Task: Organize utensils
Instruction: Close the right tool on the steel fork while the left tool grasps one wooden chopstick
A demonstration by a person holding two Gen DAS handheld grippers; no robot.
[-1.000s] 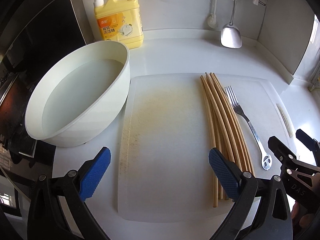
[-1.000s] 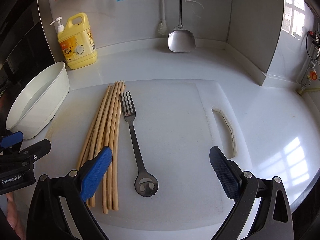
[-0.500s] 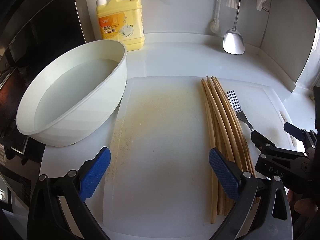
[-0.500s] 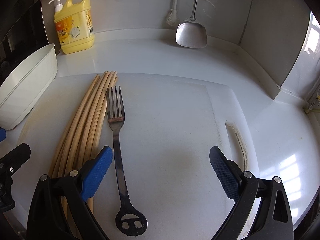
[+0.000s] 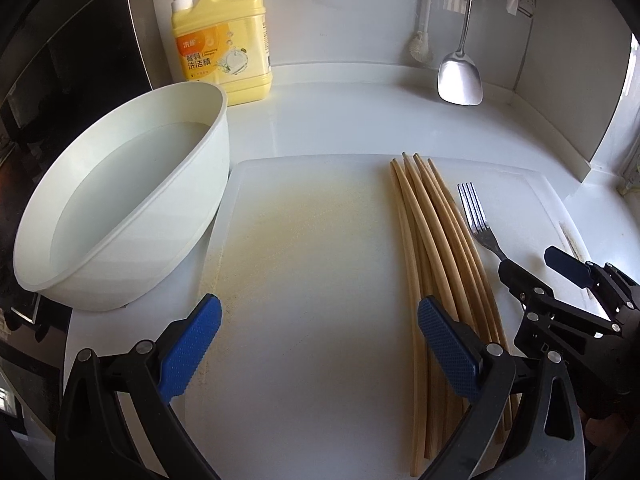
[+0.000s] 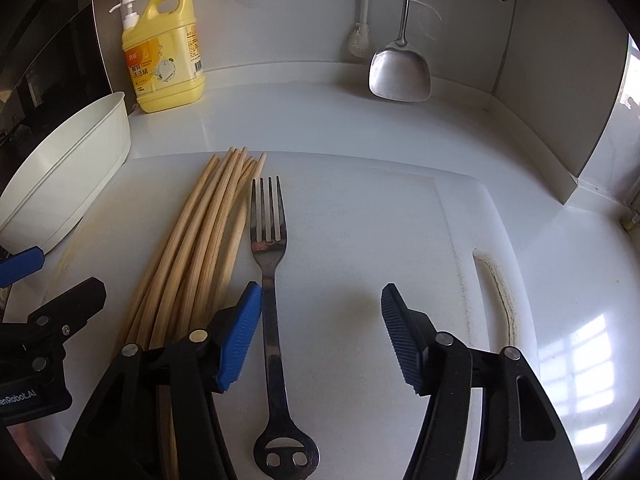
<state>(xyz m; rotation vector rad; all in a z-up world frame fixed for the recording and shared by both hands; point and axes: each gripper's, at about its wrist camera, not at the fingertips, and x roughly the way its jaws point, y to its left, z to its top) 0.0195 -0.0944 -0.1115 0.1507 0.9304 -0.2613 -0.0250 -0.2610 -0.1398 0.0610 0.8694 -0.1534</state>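
A steel fork (image 6: 268,240) lies on the white cutting board (image 6: 360,220), tines pointing away, beside a bundle of wooden chopsticks (image 6: 200,248). My right gripper (image 6: 320,332) straddles the fork's handle, jaws closing. The left pad (image 6: 240,332) sits right beside the handle and the right pad is well clear, so nothing is gripped. My left gripper (image 5: 320,340) hovers open over the bare, stained part of the board (image 5: 300,240), with the chopsticks (image 5: 432,240) by its right finger. From there the fork (image 5: 478,224) and the right gripper (image 5: 534,264) show at the right.
A white basin (image 5: 120,200) of water stands left of the board. A yellow detergent bottle (image 5: 224,40) is behind it at the wall. A metal spatula (image 5: 460,76) and a brush (image 5: 422,46) hang at the back. The counter corner wall rises at the right.
The right gripper moved forward and lower over the fork, then its jaws narrowed around the handle. The left gripper drifted slightly forward over the board, still open.
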